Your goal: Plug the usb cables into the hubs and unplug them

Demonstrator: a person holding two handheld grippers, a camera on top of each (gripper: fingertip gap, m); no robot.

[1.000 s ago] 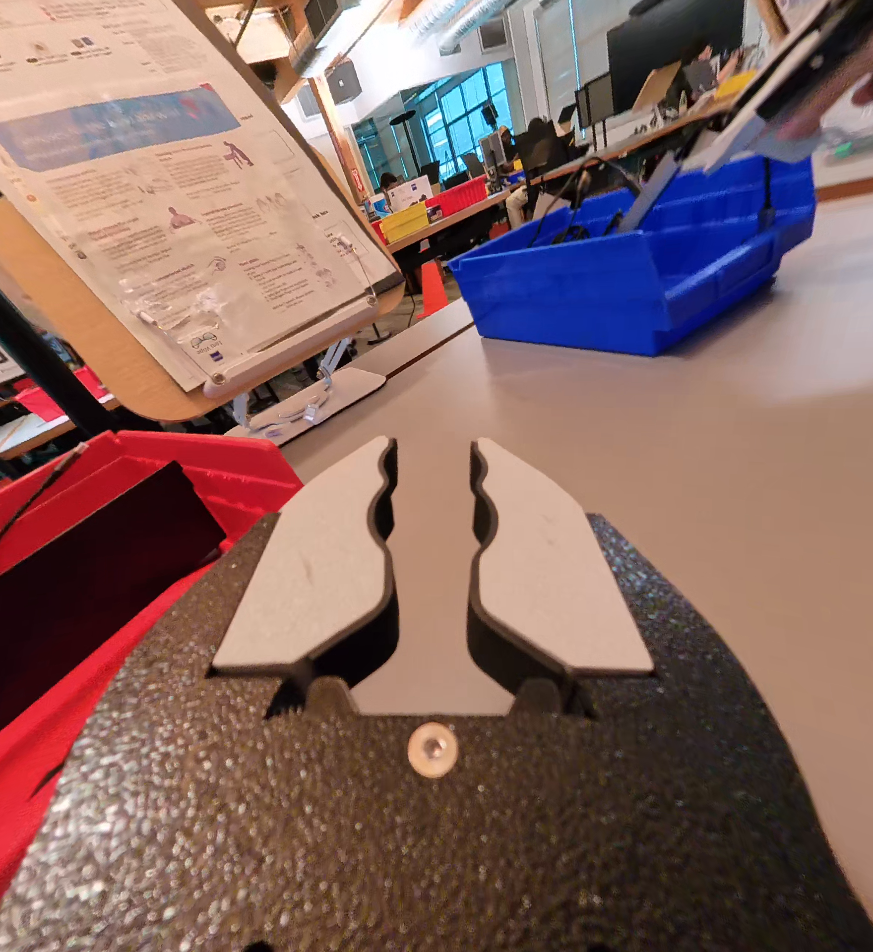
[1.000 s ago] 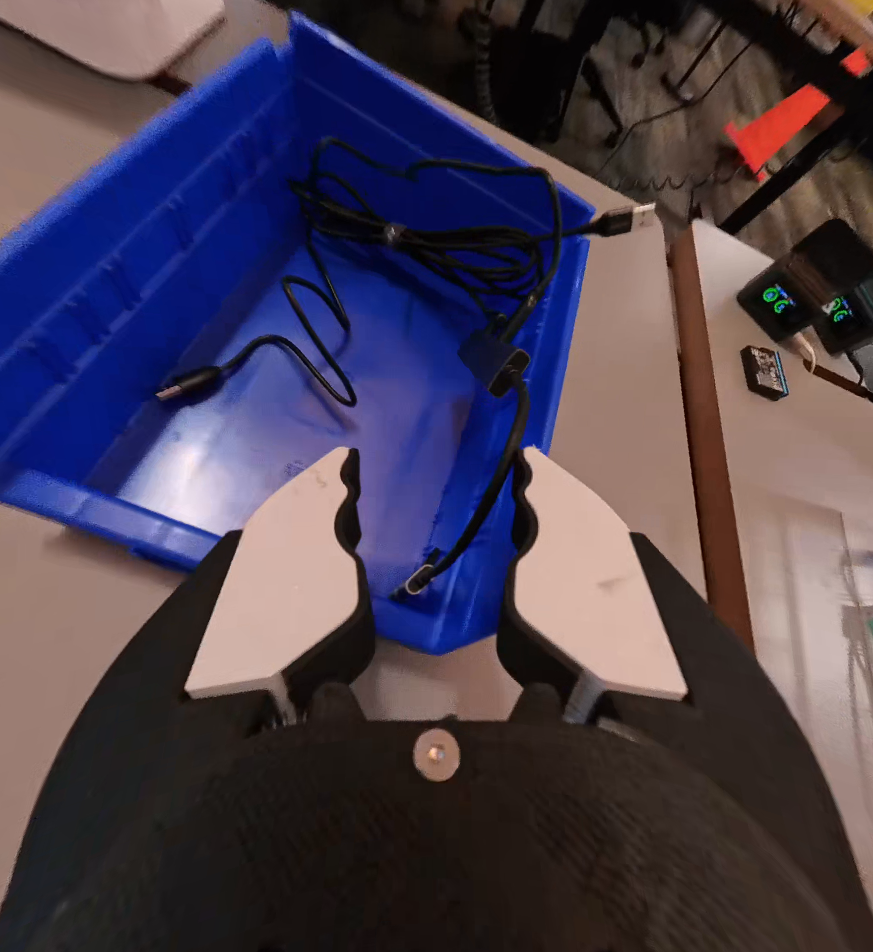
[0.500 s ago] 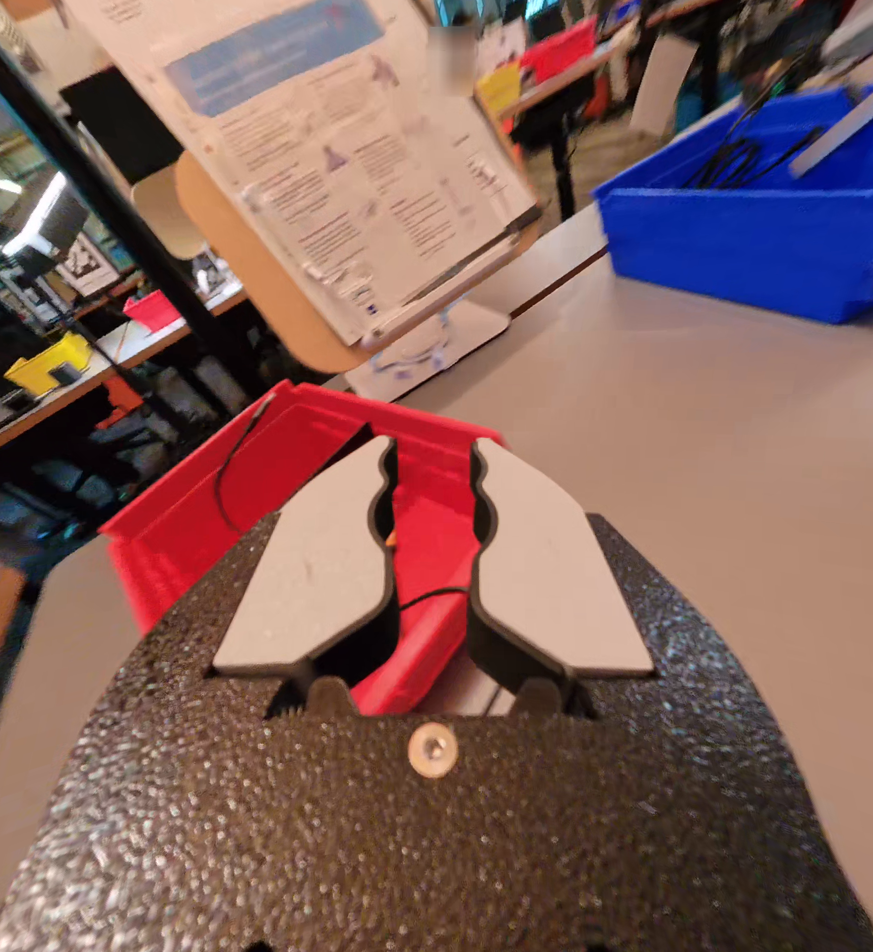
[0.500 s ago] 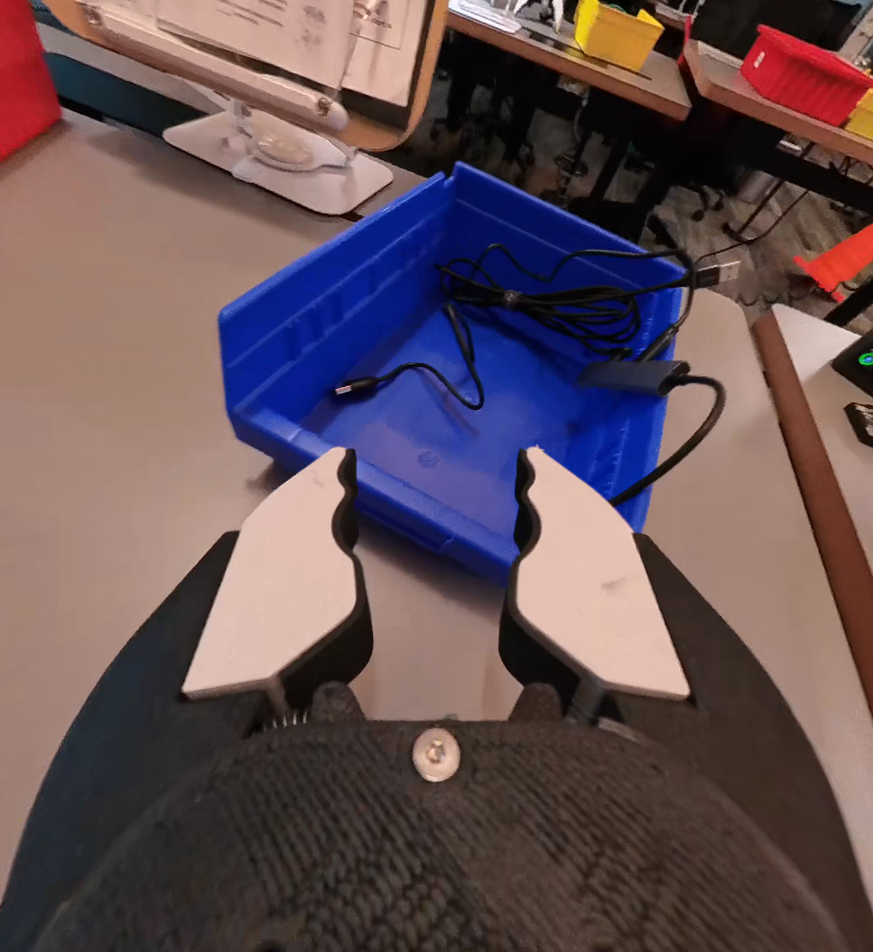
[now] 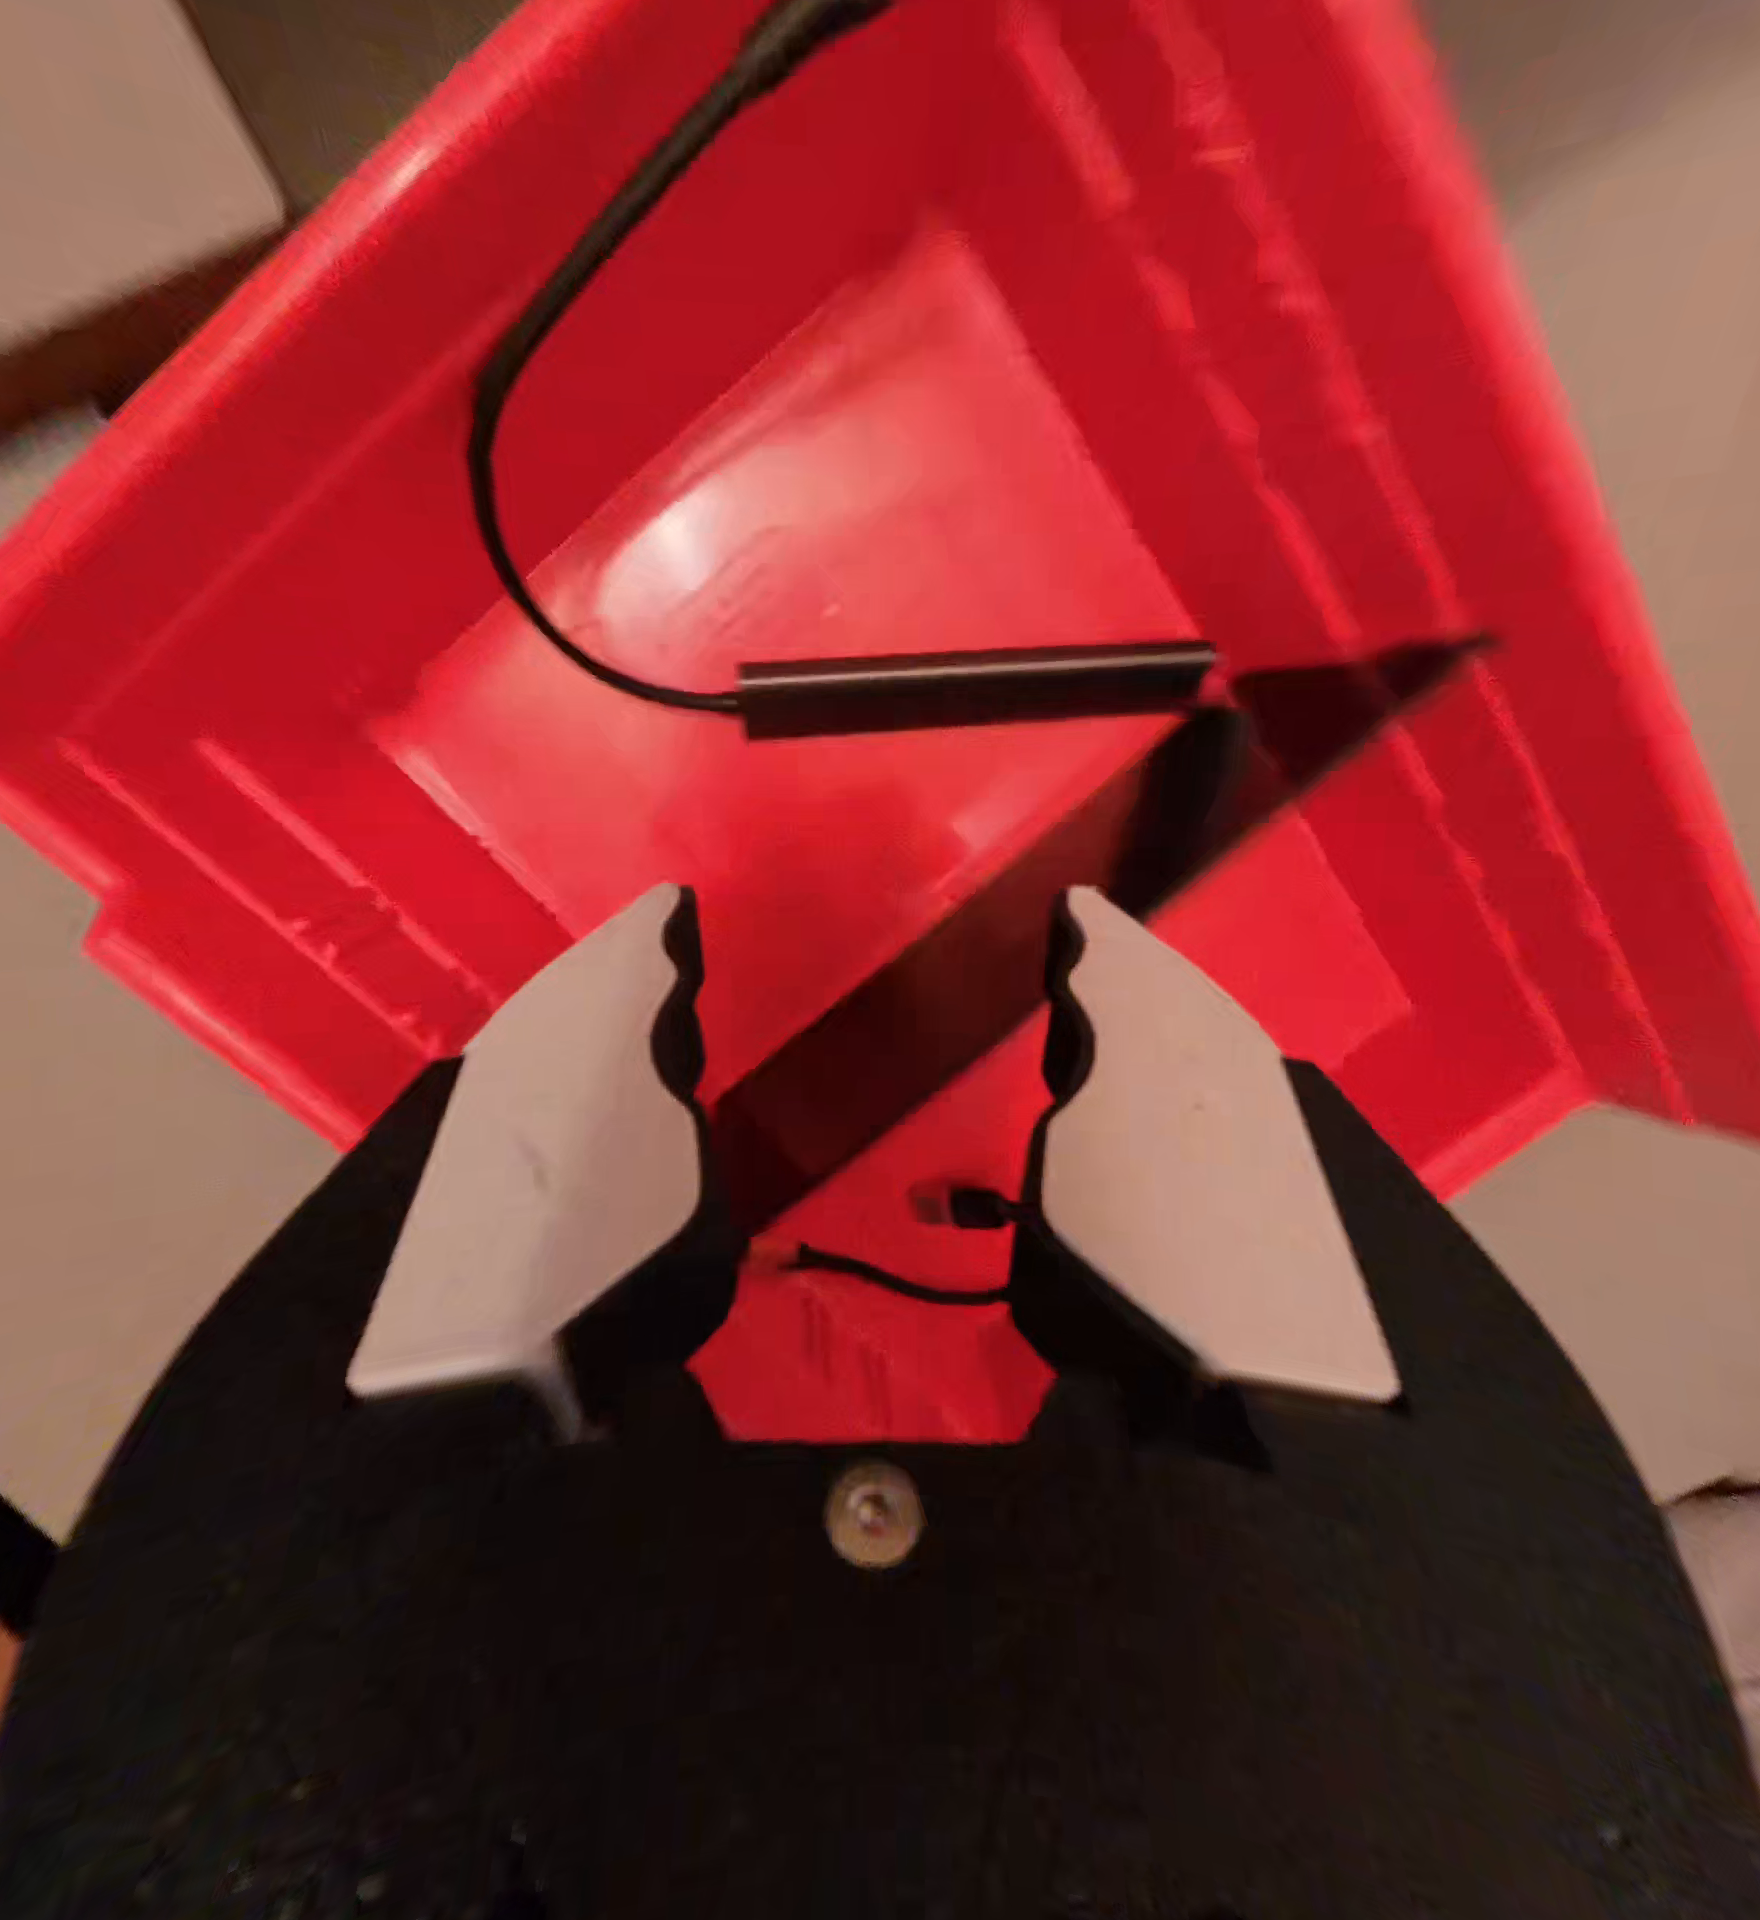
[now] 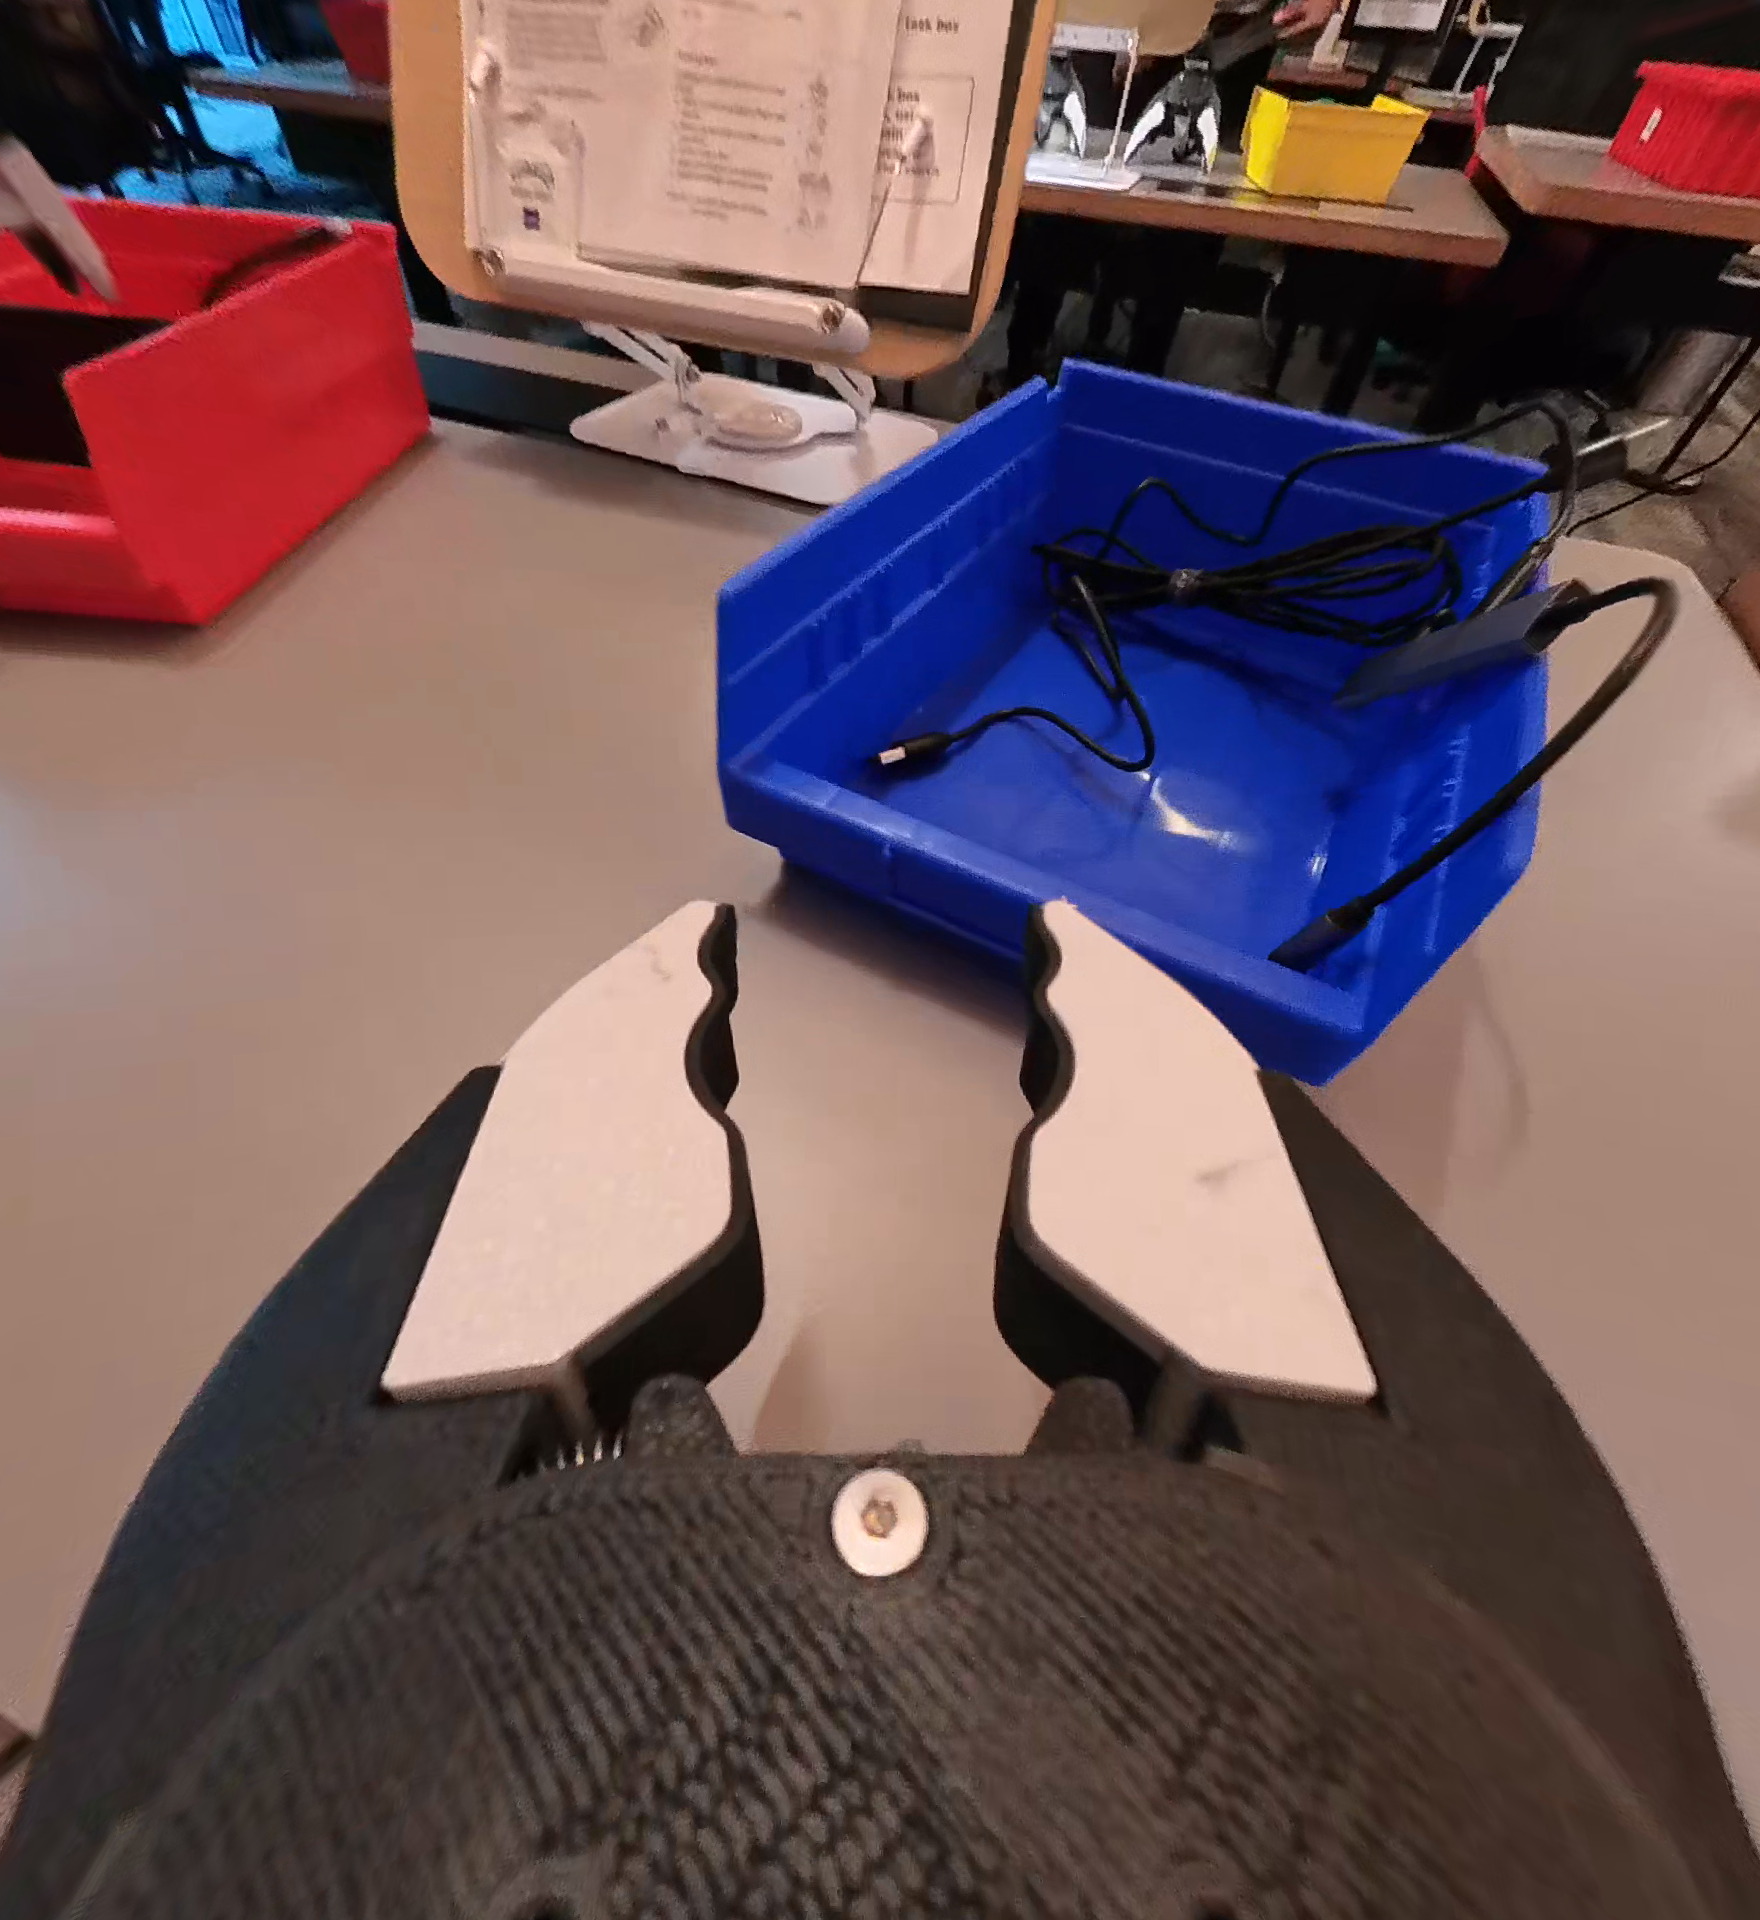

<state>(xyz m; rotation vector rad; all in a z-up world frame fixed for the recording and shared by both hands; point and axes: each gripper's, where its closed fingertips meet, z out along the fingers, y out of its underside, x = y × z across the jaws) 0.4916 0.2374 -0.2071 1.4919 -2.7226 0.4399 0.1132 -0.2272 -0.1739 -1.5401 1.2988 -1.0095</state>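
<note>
Above the red bin (image 5: 263, 665), the left hand-held gripper (image 5: 871, 925) points straight down with its jaws wide and nothing between them. Inside that bin a dark hub (image 5: 975, 691) lies beside a black divider (image 5: 1063, 956) (its cable (image 5: 543, 343) trails over the far rim). Well apart from the red bin on the counter (image 6: 336, 852), the blue bin (image 6: 959, 623) holds a tangled usb cable (image 6: 1260, 582) and a second hub (image 6: 1447, 644) leaning on its wall. The right hand-held gripper (image 6: 881, 925) hangs wide and empty just short of the blue bin.
</note>
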